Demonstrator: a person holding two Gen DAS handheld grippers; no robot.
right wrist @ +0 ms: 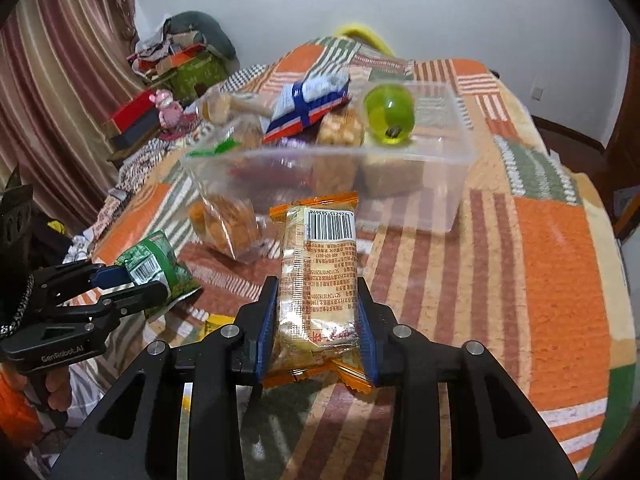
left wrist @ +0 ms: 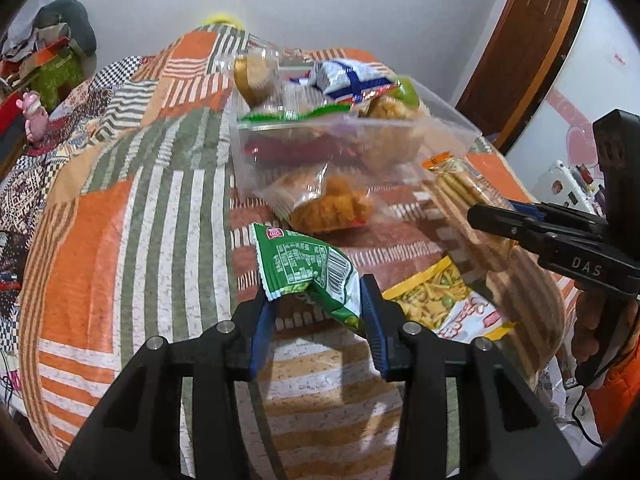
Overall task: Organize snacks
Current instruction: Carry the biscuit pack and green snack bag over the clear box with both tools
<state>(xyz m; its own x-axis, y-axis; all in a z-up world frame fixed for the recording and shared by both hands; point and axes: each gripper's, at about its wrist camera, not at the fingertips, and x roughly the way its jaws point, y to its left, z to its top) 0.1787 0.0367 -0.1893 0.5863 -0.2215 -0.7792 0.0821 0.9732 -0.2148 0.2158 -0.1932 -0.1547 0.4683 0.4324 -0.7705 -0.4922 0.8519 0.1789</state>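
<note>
Currently both grippers carry a snack toward the clear plastic box (right wrist: pixel 452 184) that sits on the patchwork cloth (right wrist: pixel 560 264). The right gripper (right wrist: pixel 318 320) is clamped on a long cracker packet (right wrist: pixel 316 276) with orange ends, held lengthwise between its blue pads (right wrist: pixel 267 320), barcode facing up. The left gripper (left wrist: pixel 316 316) is clamped on a green snack bag (left wrist: pixel 308 272), gripped at its lower corner, with the rest of the bag standing free above the fingers.

The box already holds several items: a blue and white packet (right wrist: pixel 310 104), a green ball-shaped item (right wrist: pixel 390 114) and some pastries in clear wrap. A wrapped pastry (left wrist: pixel 320 200) lies on the cloth just in front of the box, and a yellow snack bag (left wrist: pixel 436 300) lies near the left gripper.

Judged step: transport, with both snacks lifted and not yet deposited. The next move likely calls for raising each packet above the box rim, positioning it over free space inside, then releasing. The right half of the box appears less crowded.
</note>
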